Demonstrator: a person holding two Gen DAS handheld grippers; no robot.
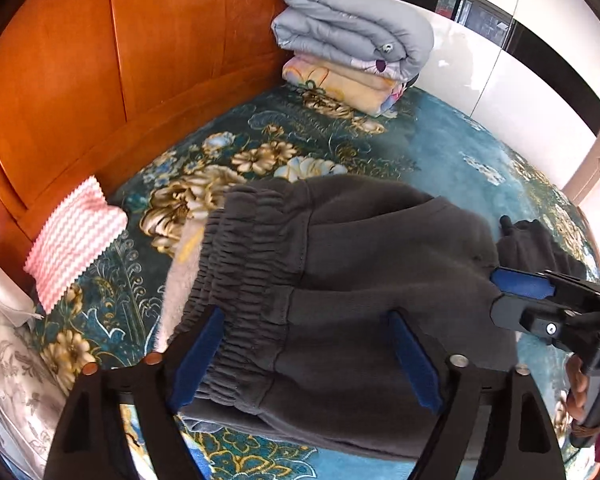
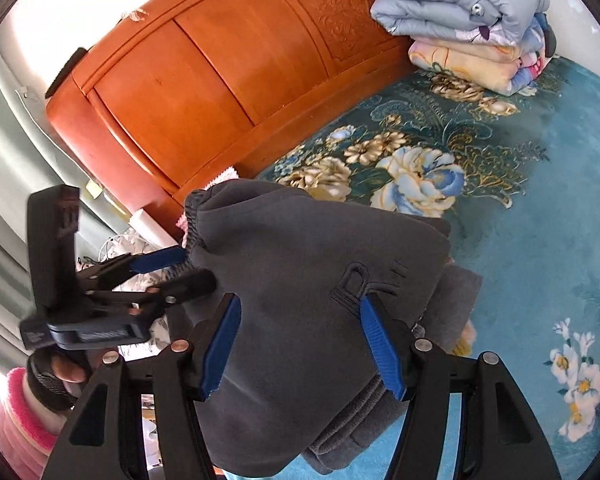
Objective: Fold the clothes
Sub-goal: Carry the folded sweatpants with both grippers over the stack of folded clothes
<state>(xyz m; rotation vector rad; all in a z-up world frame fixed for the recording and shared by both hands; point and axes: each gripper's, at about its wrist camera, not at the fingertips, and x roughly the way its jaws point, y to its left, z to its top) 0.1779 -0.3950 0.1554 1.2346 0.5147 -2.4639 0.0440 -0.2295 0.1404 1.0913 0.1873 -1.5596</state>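
Grey fleece trousers with an elastic waistband [image 1: 340, 280] lie folded into a bundle on the teal floral bedspread [image 1: 440, 148]. We keep the left gripper [image 1: 308, 356] wide, astride the waistband; whether the half-open right gripper [image 2: 300, 344] grips the cloth we cannot tell. Next, we judge: press the fold flat.

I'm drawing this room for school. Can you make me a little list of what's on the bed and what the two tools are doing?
garment: dark grey pants, folded, on the bed
bedspread: teal with flowers
stack: folded blankets by the wooden headboard
cloth: pink-and-white striped, beside the headboard
left tool: open, around the waistband
right tool: open over the pants
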